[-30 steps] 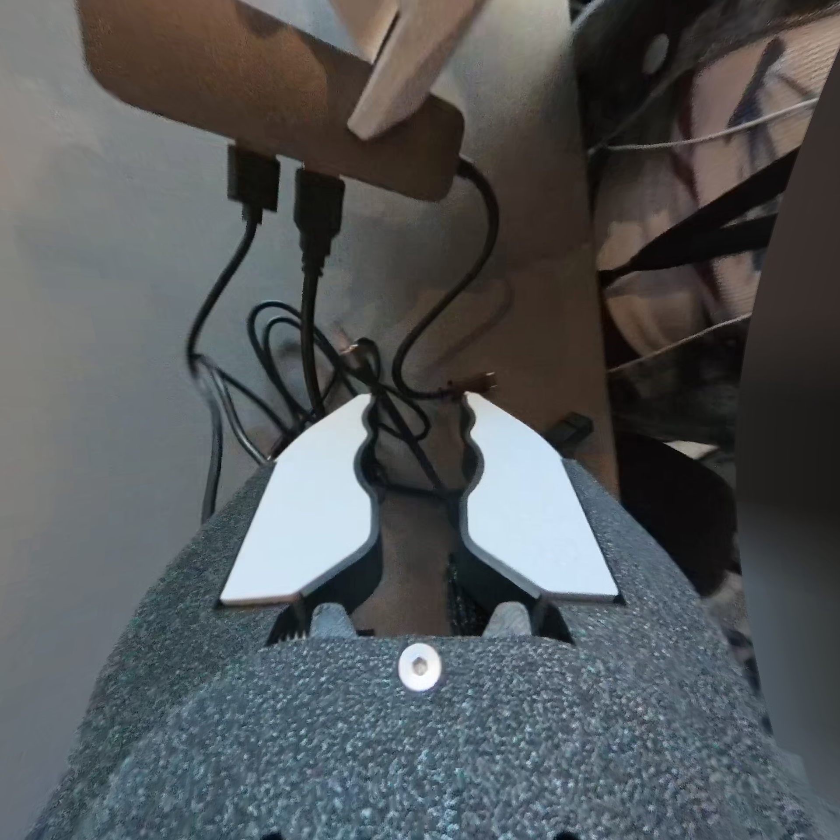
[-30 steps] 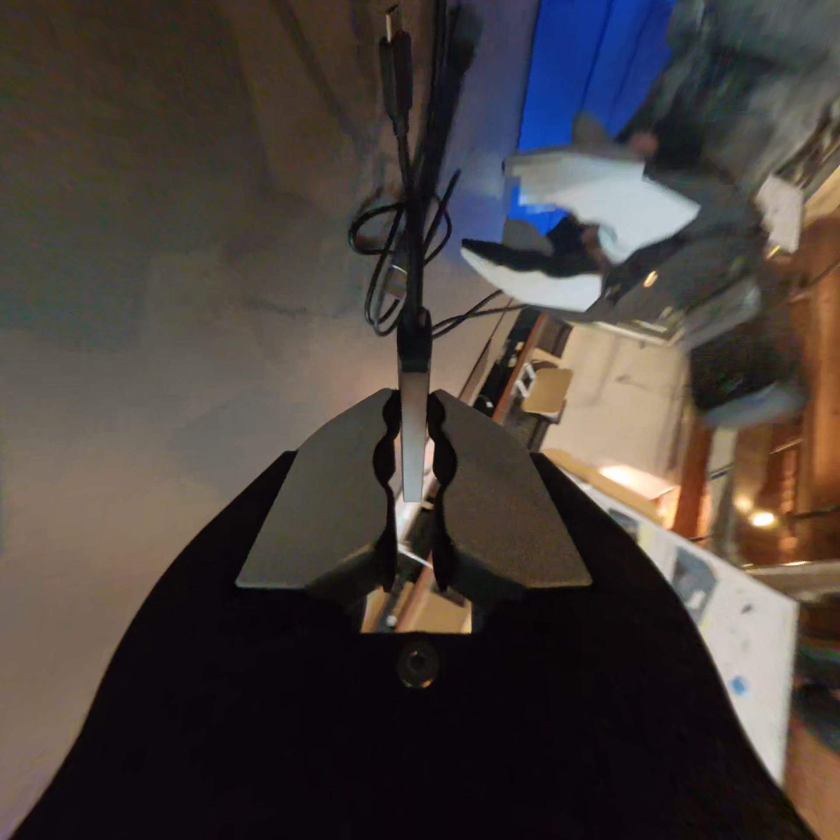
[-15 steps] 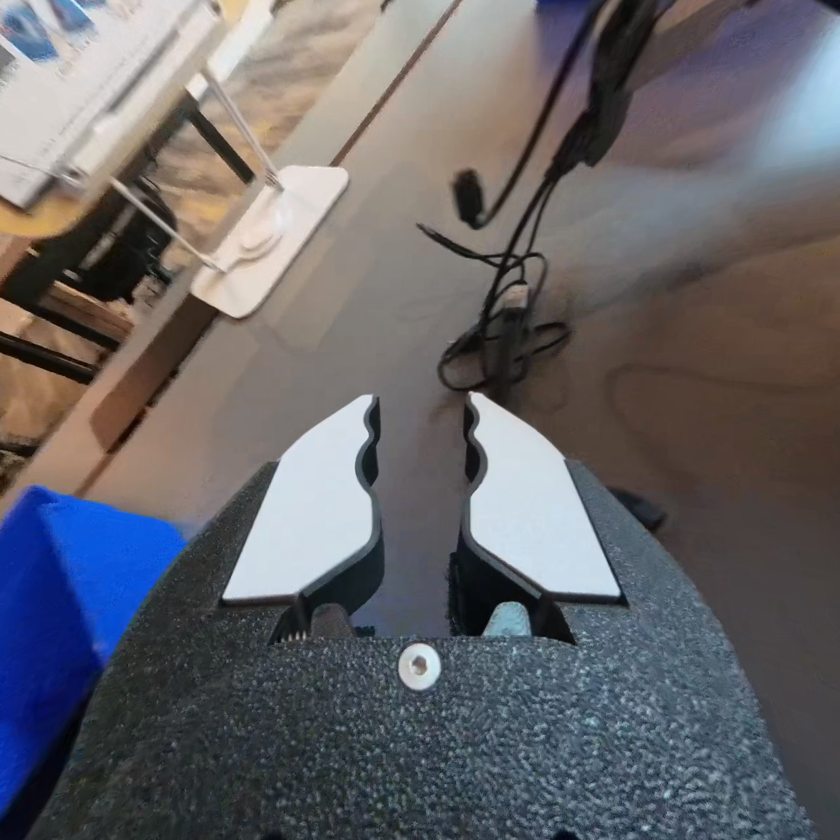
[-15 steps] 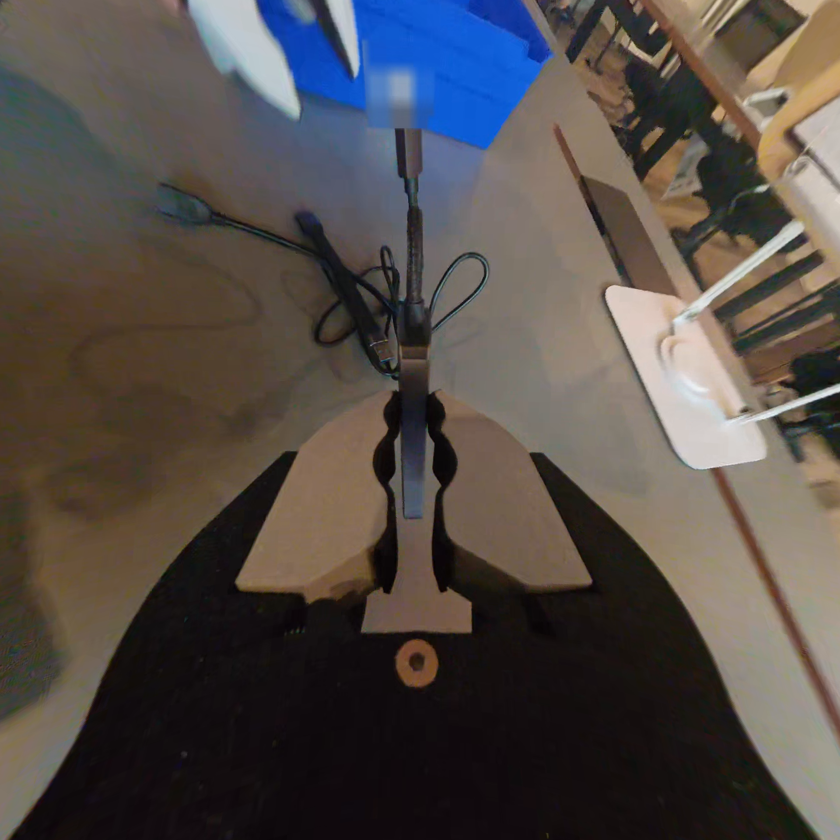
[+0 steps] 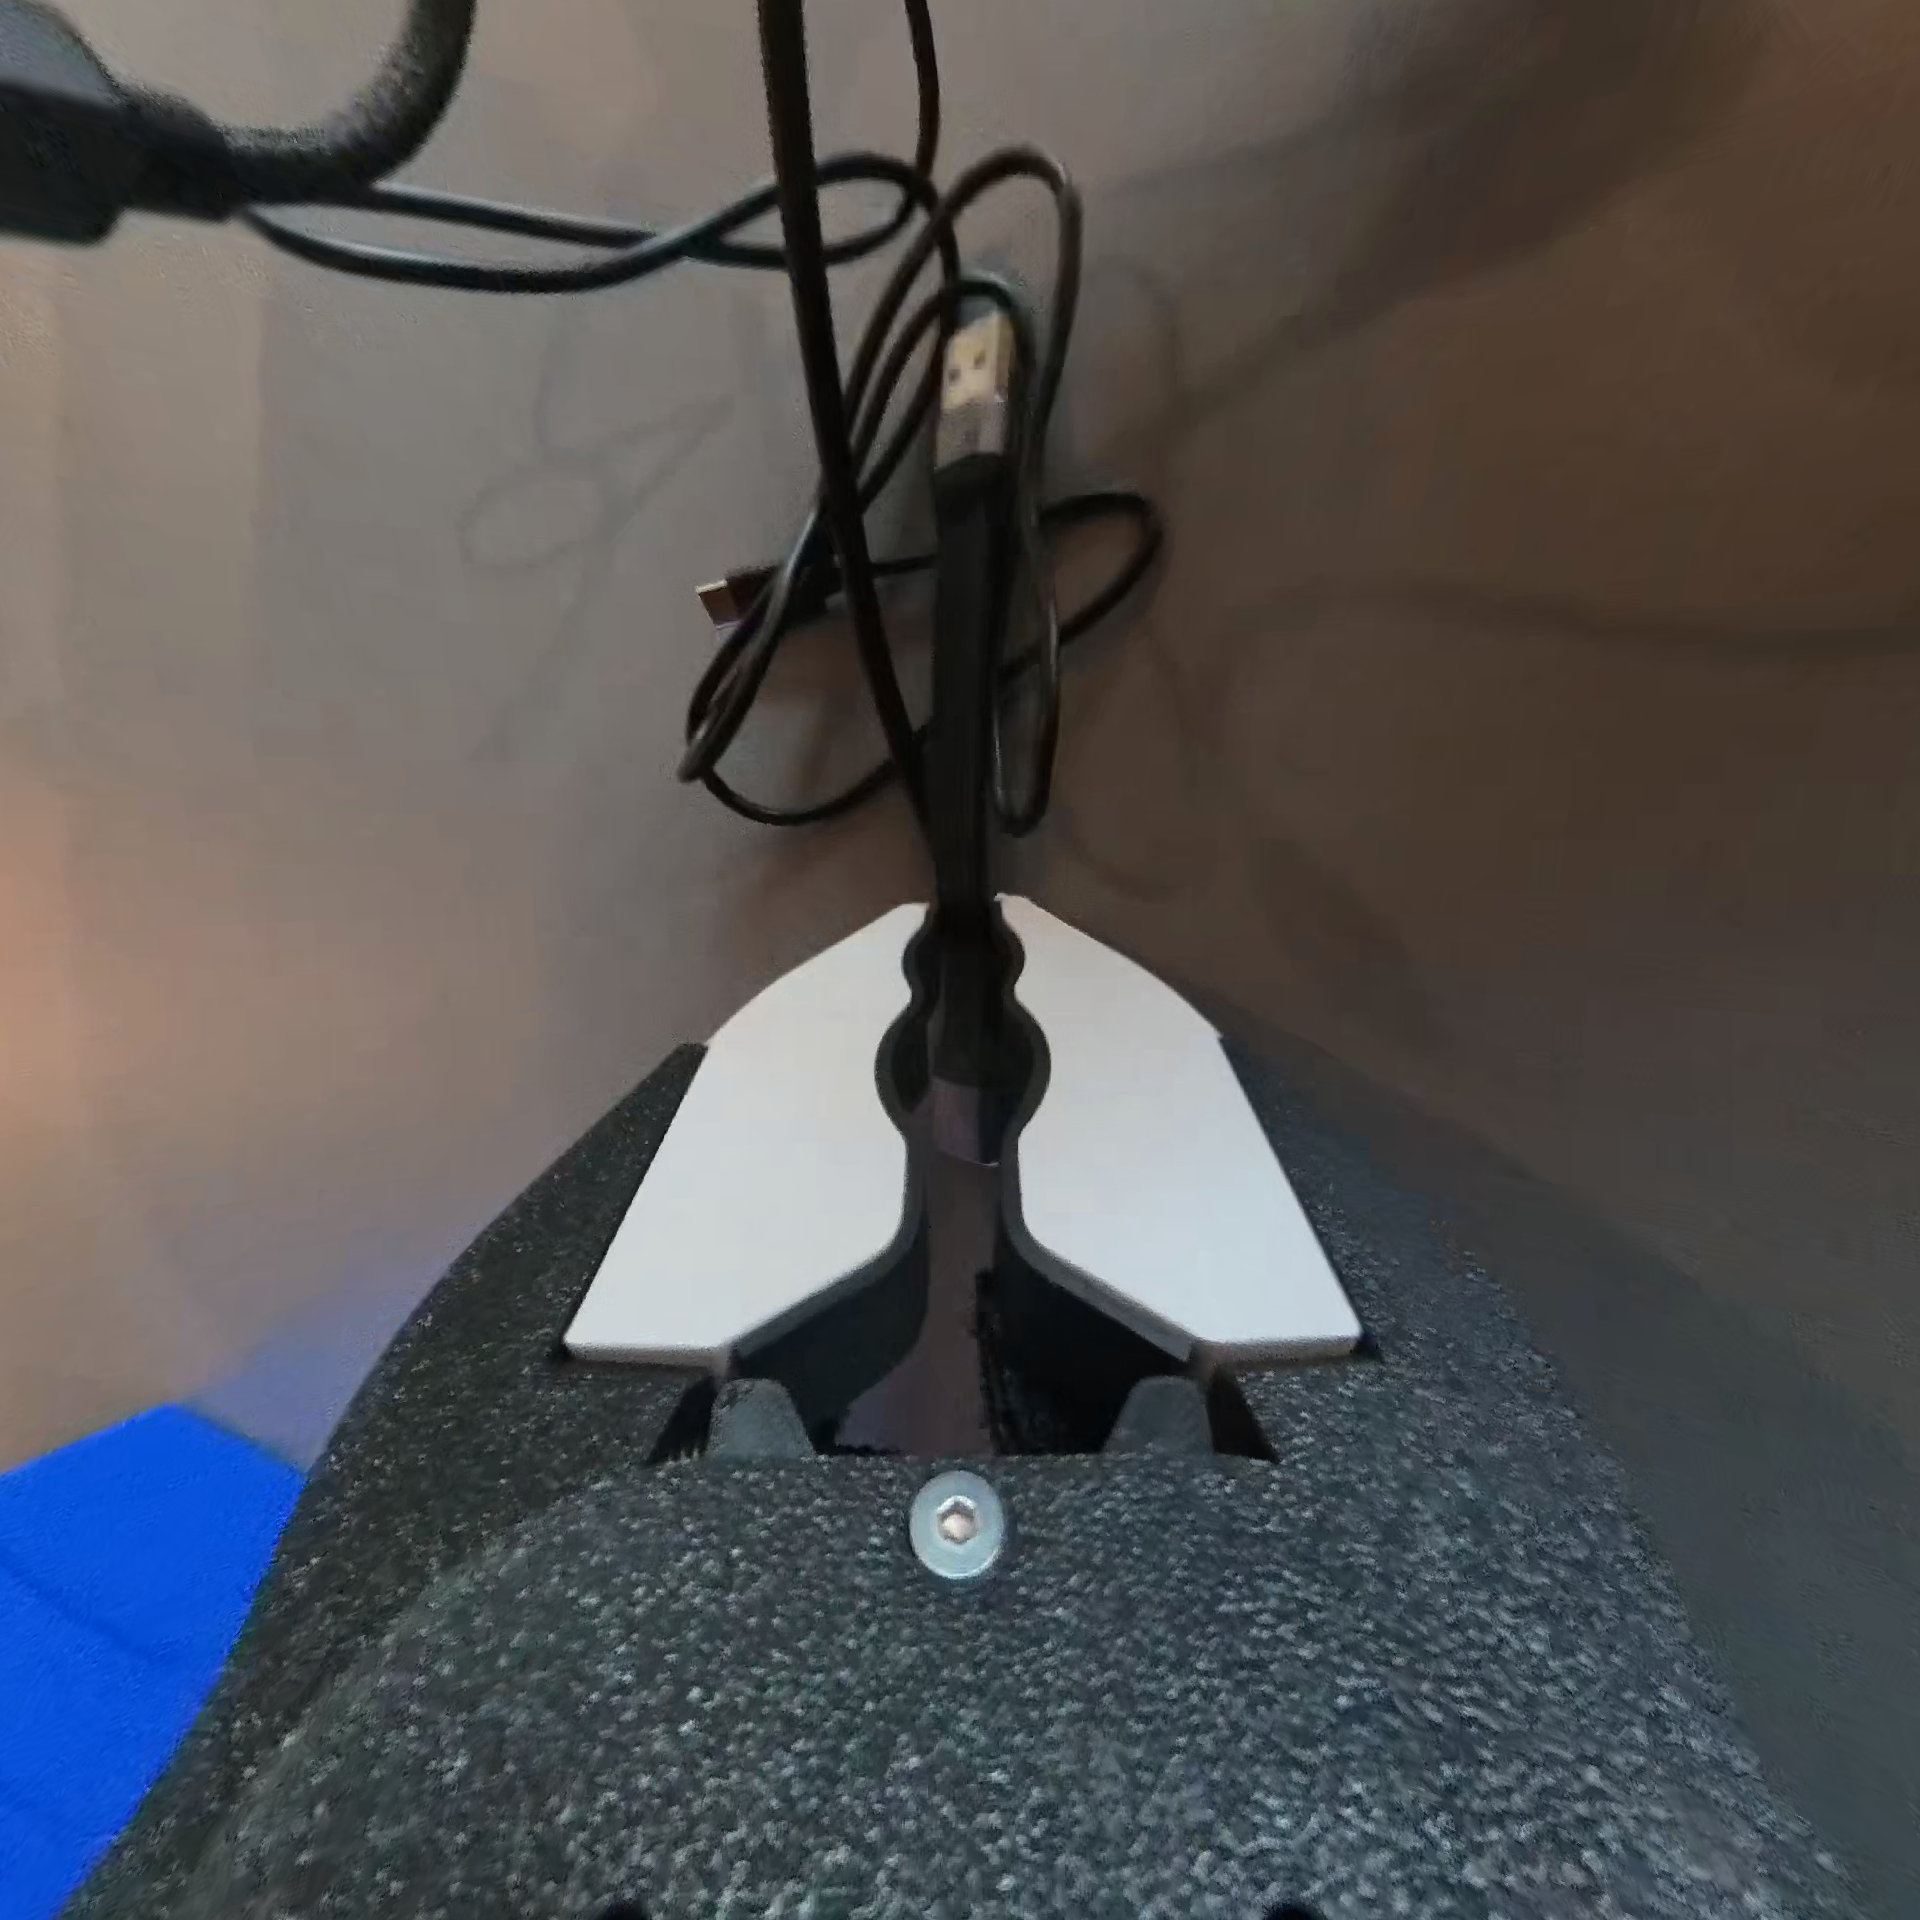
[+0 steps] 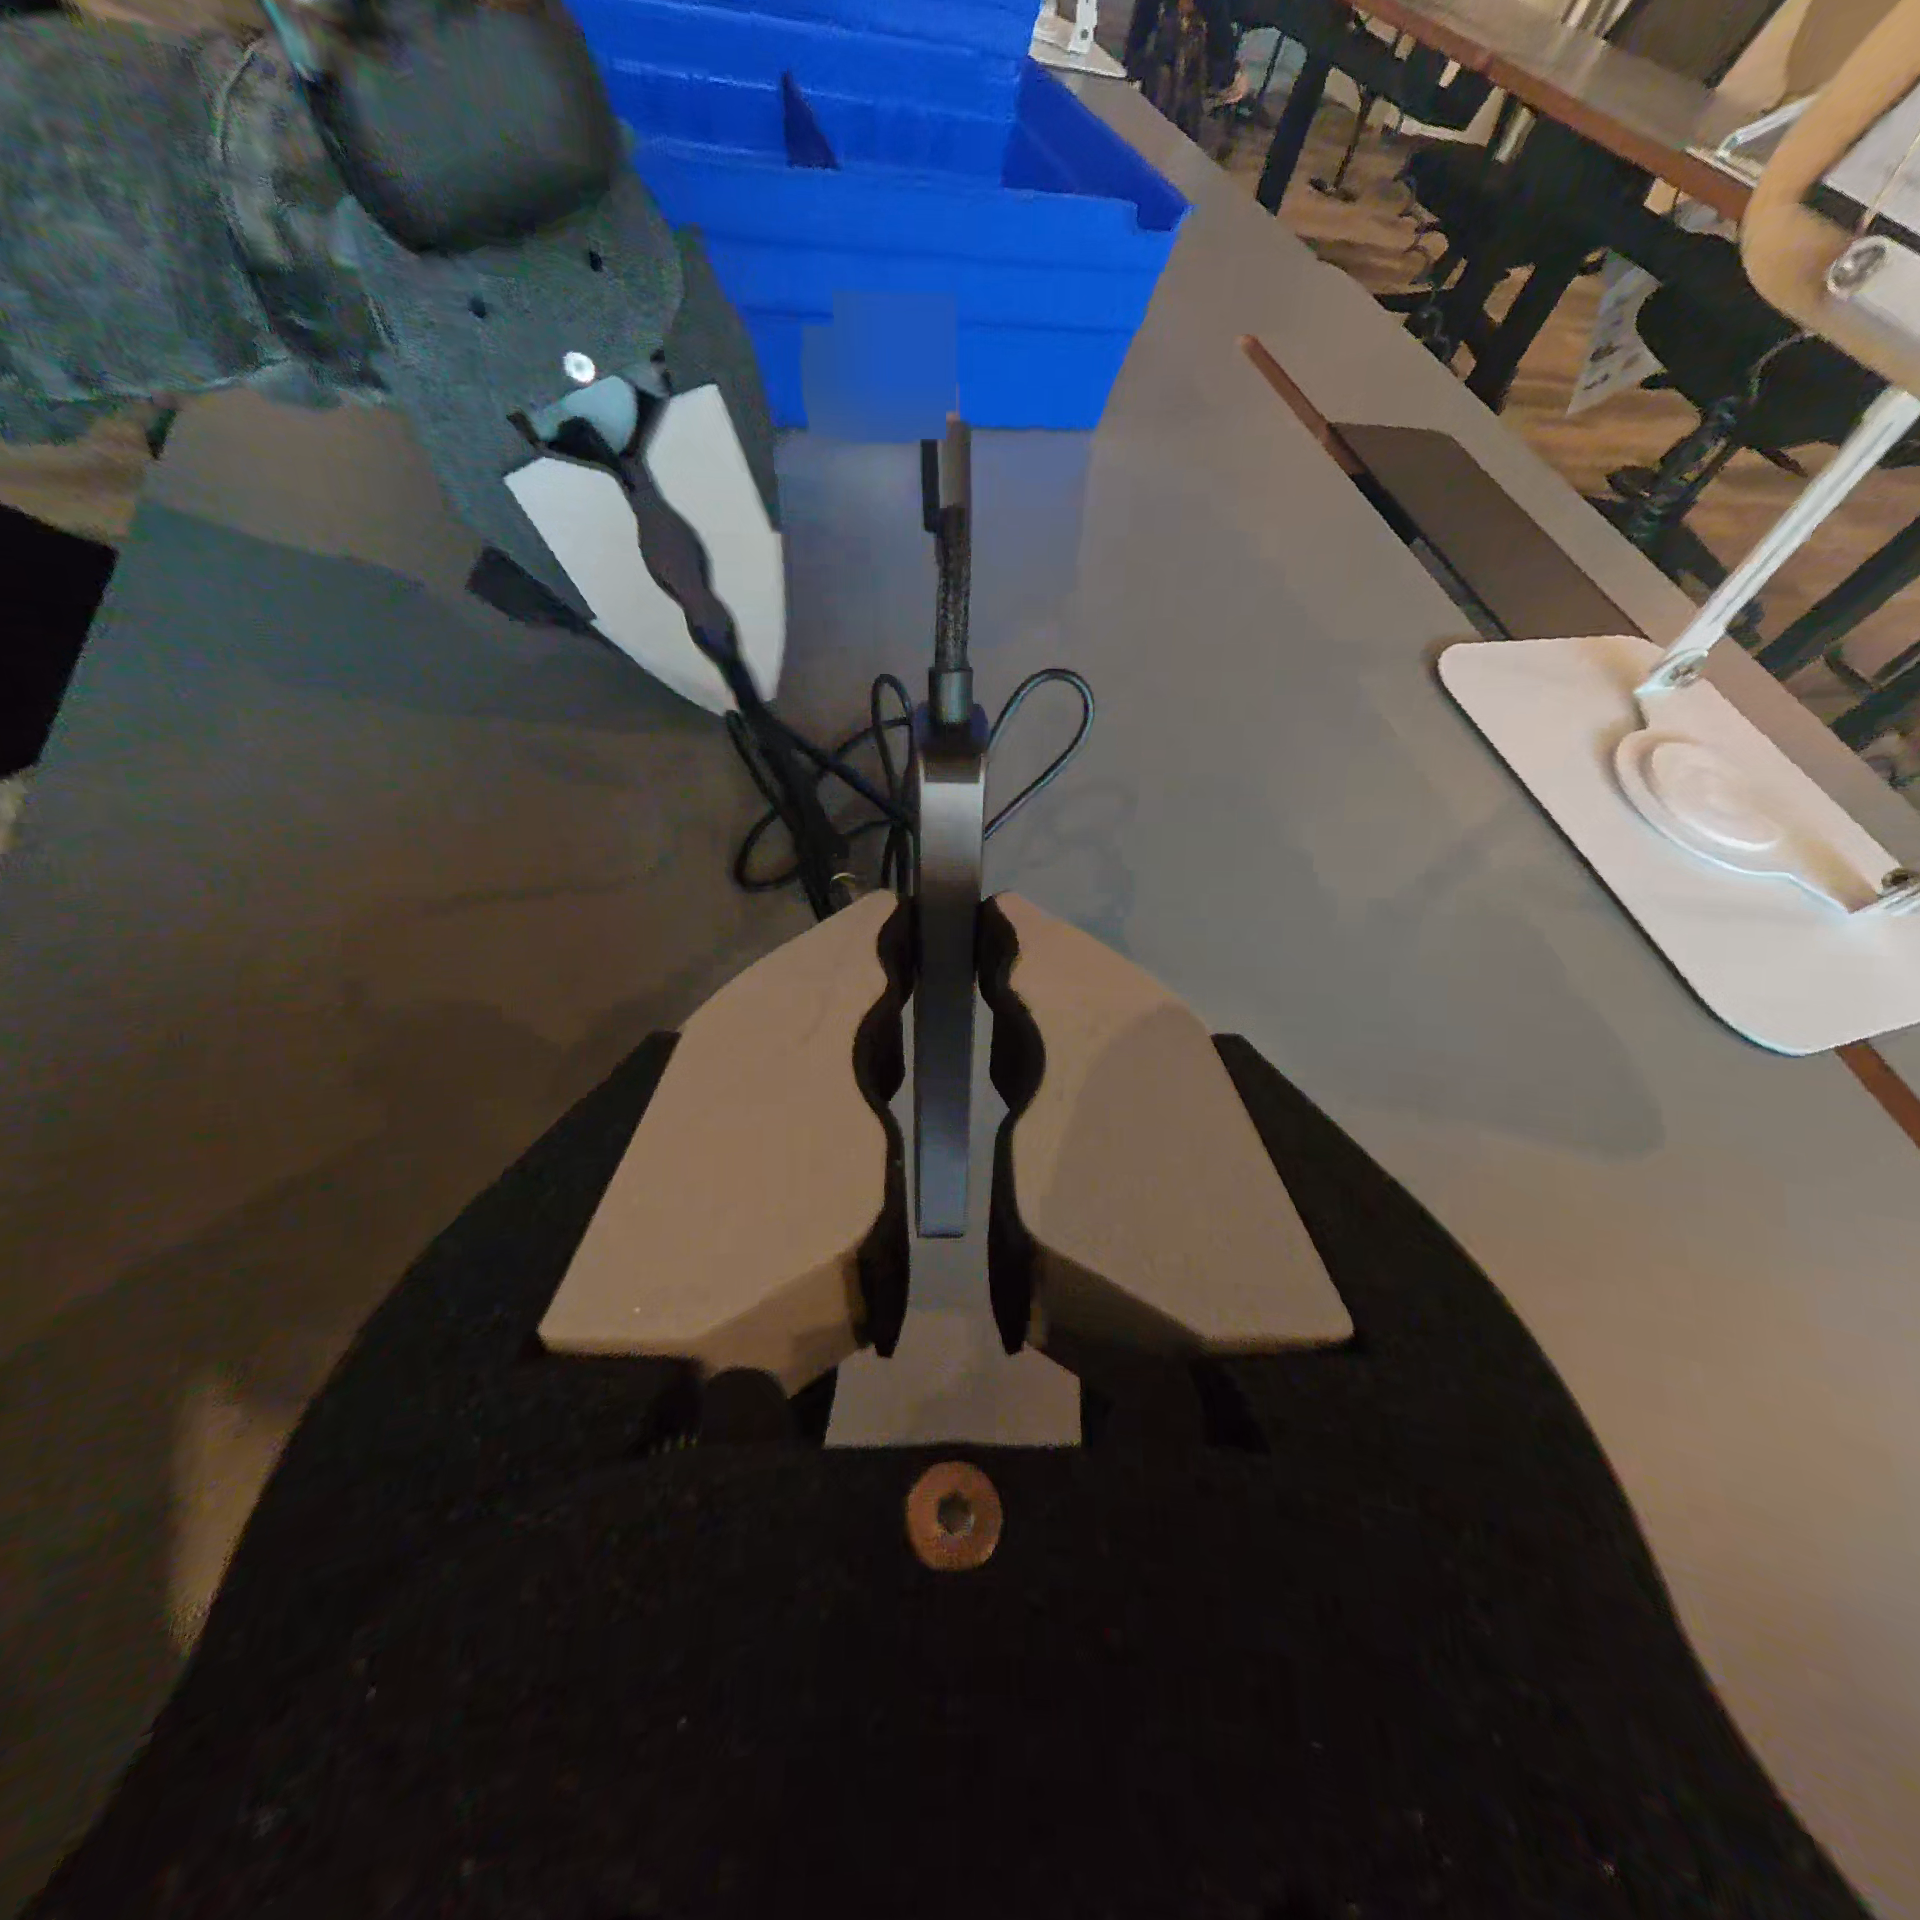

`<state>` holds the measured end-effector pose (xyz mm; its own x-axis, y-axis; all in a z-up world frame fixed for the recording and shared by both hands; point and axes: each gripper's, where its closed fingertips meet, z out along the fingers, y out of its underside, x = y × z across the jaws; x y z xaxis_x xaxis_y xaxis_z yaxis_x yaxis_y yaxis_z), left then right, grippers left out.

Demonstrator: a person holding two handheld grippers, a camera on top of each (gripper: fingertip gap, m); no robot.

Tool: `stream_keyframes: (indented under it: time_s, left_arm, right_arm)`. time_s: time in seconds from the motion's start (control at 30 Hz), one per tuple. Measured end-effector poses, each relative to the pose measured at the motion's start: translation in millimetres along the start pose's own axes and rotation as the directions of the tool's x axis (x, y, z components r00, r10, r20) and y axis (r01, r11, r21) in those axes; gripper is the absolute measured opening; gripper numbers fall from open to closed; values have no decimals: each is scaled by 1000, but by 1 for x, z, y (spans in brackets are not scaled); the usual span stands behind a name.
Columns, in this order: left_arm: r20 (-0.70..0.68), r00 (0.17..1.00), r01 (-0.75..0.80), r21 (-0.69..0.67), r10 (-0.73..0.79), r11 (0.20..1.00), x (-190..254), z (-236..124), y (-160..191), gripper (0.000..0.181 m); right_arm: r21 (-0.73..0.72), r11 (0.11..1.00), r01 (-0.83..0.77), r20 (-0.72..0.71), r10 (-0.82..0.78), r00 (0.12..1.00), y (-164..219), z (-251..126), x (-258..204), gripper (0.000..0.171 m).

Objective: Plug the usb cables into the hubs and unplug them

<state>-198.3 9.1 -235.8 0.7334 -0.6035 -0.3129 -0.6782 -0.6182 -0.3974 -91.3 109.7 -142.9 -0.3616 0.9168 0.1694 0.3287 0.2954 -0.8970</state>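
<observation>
The left tongs [image 5: 961, 920] were clenched on a black usb cable [image 5: 961, 790], gripping it just behind its connector end. The cable's long axis ran straight forward along the fingers, and its silver plug [image 5: 975, 379] pointed away from the camera, over a loose tangle of thin black cables [image 5: 883, 644] lying on the grey desk [image 5: 312, 727]. A second, smaller plug [image 5: 727, 597] stuck out to the left of the tangle.

The right tongs [image 6: 945, 914] were clamped on a slim grey hub [image 6: 948, 935], held on edge with its long axis in line with the fingers and its far end pointing away. A braided cable [image 6: 951, 603] came out of that far end and rose to a plug [image 6: 951, 468] held up off the desk. In the right wrist view the left tongs [image 6: 743, 686] reached down just beside the hub, on its left, touching the same tangle. Beyond them stood a blue bin [image 6: 914, 208], and a white lamp base [image 6: 1662, 842] sat near the desk's right edge.
</observation>
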Motion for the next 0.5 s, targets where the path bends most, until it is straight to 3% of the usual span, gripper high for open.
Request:
stream_keyframes:
  time_s: [0.2,0.33,0.5]
  left_arm:
    - [-24,965,254,324,-261,911,-9,-56,-5,3]
    - [-55,907,384,519,-419,763,-21,-100,-4,3]
    - [-103,863,426,677,-495,600,-22,-144,-5,3]
  right_arm:
    - [130,969,-209,-18,213,977,-1,-3,24,10]
    - [217,923,-319,-2,327,945,-4,-7,38,10]
    - [284,859,-426,55,429,902,-2,-10,39,10]
